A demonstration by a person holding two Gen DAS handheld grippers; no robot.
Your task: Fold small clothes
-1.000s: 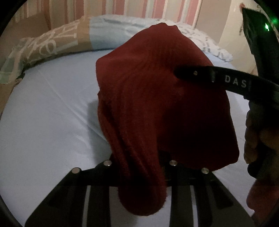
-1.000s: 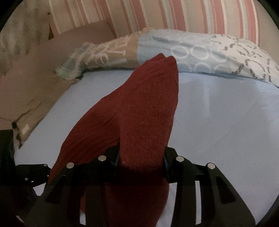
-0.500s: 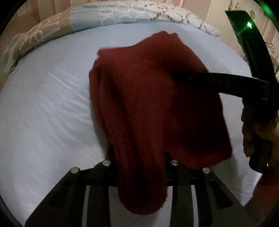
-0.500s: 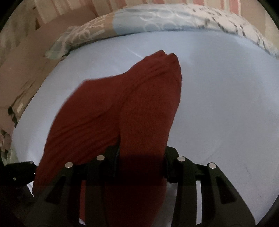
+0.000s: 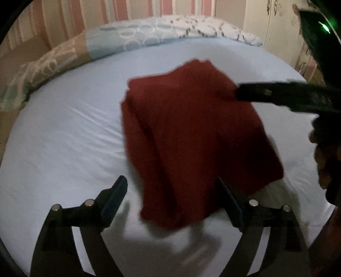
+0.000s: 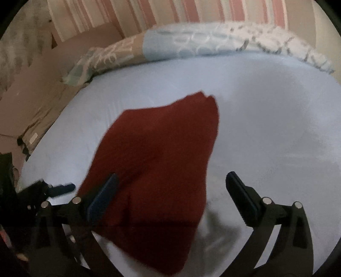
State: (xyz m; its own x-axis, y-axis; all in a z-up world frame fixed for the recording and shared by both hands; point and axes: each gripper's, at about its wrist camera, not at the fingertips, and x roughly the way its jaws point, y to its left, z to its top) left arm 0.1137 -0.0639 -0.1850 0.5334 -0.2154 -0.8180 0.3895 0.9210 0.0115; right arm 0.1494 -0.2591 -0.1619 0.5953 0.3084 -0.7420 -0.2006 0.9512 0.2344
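Note:
A dark red knitted garment (image 5: 191,132), folded over, lies on the pale blue bed sheet (image 5: 64,136). My left gripper (image 5: 172,196) is open, its jaws standing on either side of the garment's near end. The garment also shows in the right wrist view (image 6: 157,170). My right gripper (image 6: 170,191) is open too, with its left pad (image 6: 102,196) over the cloth and its right pad off it. One finger (image 5: 277,95) of the right gripper reaches in over the garment's far right corner in the left wrist view.
A rolled patterned duvet (image 5: 127,42) lies along the far edge of the bed, below a striped wall (image 6: 191,12). A brown headboard or box (image 6: 32,89) stands at the left. A hand (image 5: 326,153) holds the right gripper's handle.
Both grippers held the garment up shut on it; they lowered it onto the sheet and both have opened, letting it go.

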